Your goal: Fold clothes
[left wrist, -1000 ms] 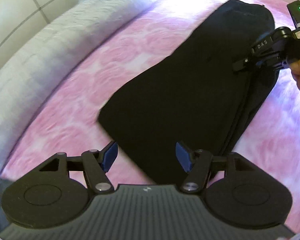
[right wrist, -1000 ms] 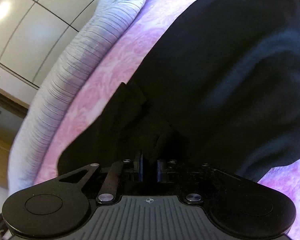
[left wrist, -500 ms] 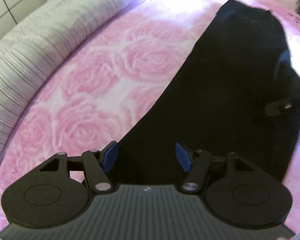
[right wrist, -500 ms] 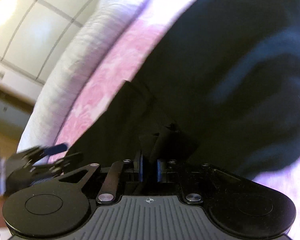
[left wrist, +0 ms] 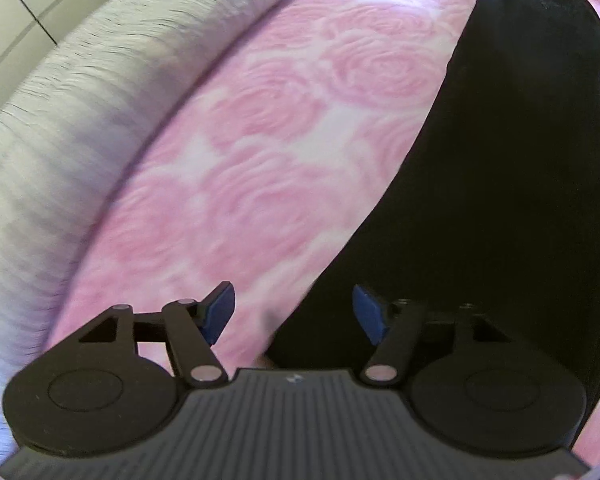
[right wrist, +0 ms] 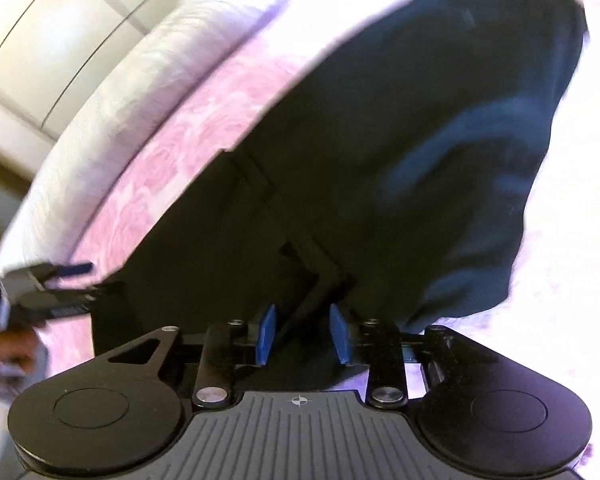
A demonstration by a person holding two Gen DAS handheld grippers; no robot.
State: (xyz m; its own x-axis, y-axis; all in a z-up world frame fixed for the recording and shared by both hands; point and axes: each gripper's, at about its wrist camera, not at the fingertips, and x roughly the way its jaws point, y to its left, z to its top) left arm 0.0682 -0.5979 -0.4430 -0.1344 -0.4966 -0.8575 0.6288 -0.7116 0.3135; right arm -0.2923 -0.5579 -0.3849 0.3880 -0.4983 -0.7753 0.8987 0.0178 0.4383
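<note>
While its jaws are opening, the right gripper (right wrist: 302,334) hangs low over the black garment (right wrist: 400,152), a dark fold of cloth standing between the blue pads (right wrist: 266,332) without being pressed. At the left edge of the right wrist view the other tool shows beside a blurred hand (right wrist: 8,350). Seen from its own camera, the left gripper (left wrist: 294,314) has its jaws opening too, spread wide and empty above the garment's near edge. Beyond them the garment lies flat on the pink rose-patterned bed (left wrist: 260,152). Farther left runs a grey ribbed blanket (left wrist: 80,120), and behind it a pale panelled wall (right wrist: 48,28).
</note>
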